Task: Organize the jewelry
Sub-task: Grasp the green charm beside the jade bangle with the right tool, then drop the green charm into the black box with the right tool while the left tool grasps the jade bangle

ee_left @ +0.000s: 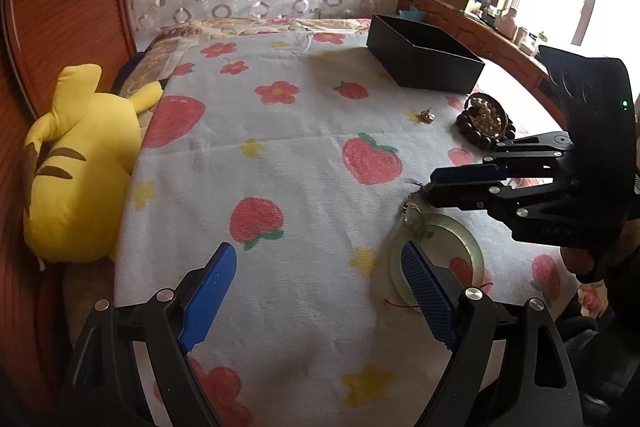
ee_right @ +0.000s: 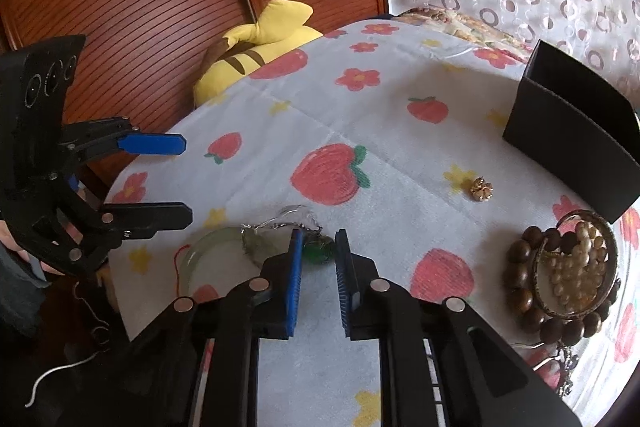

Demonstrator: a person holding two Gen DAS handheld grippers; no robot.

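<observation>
A green pendant point(ee_right: 316, 255) on a silver chain point(ee_right: 280, 225) sits between the tips of my right gripper point(ee_right: 319, 237), whose blue pads are closed narrowly on it. In the left wrist view the right gripper point(ee_left: 432, 185) hovers just above the cloth and the chain point(ee_left: 412, 213) dangles from its tip onto a pale jade bangle point(ee_left: 460, 227). The bangle point(ee_right: 200, 247) lies left of the pendant. My left gripper point(ee_left: 320, 267) is wide open with nothing between its fingers, over bare cloth beside the bangle. It also shows as the left gripper point(ee_right: 186, 179) in the right wrist view.
An open black box point(ee_left: 424, 55) stands at the far side of the fruit-print cloth point(ee_left: 280, 131). A small gold charm point(ee_left: 426, 115) lies loose; a wooden bead bracelet point(ee_right: 520, 267) and pearls point(ee_right: 576, 267) lie to the right. A yellow plush toy point(ee_left: 80, 179) leans by the wooden wardrobe.
</observation>
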